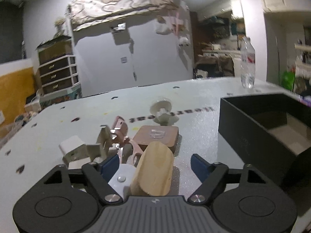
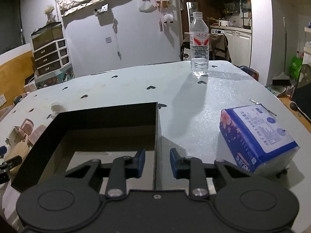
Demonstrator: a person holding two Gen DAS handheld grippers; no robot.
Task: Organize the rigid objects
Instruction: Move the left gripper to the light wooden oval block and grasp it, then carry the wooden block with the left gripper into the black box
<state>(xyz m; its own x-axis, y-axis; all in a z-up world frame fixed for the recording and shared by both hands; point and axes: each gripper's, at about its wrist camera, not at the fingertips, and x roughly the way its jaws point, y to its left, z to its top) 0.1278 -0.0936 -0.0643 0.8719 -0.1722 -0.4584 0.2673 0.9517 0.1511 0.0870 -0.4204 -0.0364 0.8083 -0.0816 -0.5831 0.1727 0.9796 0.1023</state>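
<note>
In the left wrist view my left gripper (image 1: pixel 155 167) is open, its blue fingertips (image 1: pixel 109 165) either side of a pale wooden block (image 1: pixel 153 169) that lies between them, untouched. Beyond it lie a brown square block (image 1: pixel 157 136), pink hooks (image 1: pixel 120 134), beige brackets (image 1: pixel 97 147), a white piece (image 1: pixel 119 180) and a suction-cup hook (image 1: pixel 162 110). The black box (image 1: pixel 262 134) stands at the right. In the right wrist view my right gripper (image 2: pixel 157 163) is open and straddles the right wall of the black box (image 2: pixel 157 136), one finger inside, one outside.
A water bottle (image 2: pixel 199 44) stands at the table's far side. A blue tissue pack (image 2: pixel 256 136) lies right of the right gripper. The pile of small objects (image 2: pixel 23 134) shows left of the box. The table (image 2: pixel 116 89) edge curves round behind.
</note>
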